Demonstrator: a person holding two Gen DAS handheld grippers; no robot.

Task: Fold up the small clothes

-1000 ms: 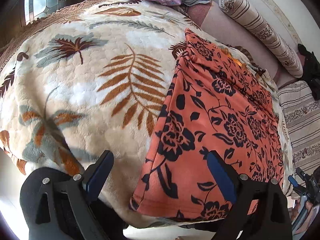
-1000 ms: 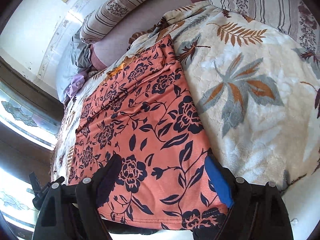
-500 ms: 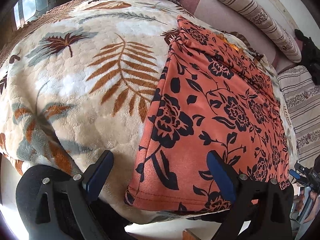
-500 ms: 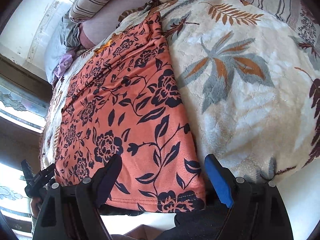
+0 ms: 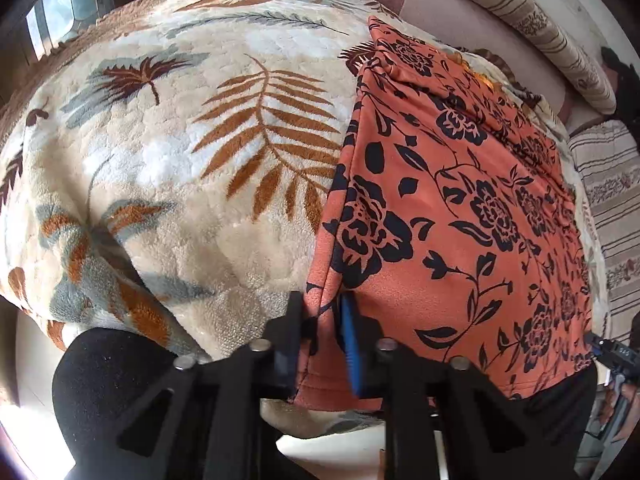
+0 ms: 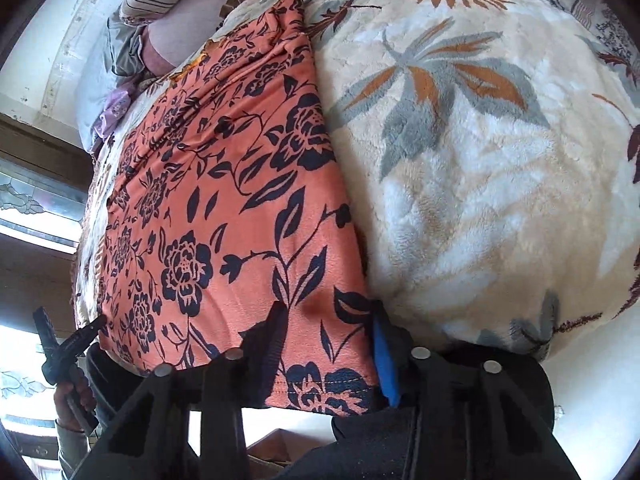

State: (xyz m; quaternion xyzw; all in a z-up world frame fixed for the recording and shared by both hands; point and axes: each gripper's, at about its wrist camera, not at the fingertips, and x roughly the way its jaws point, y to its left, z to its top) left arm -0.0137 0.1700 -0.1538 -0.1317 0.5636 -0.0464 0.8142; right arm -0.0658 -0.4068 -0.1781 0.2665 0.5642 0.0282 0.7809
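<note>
Orange garment [image 5: 452,216] with a black flower print lies flat as a long rectangle on a plush cream blanket [image 5: 180,152] patterned with fern leaves; its cloth looks soft and slightly fuzzy. The left gripper [image 5: 320,320] has just been closing and now pinches the near left corner, where the fabric bunches into small folds. The right gripper [image 6: 328,332] has also been closing, and its black and blue jaws clamp the stitched hem at the near right corner.
</note>
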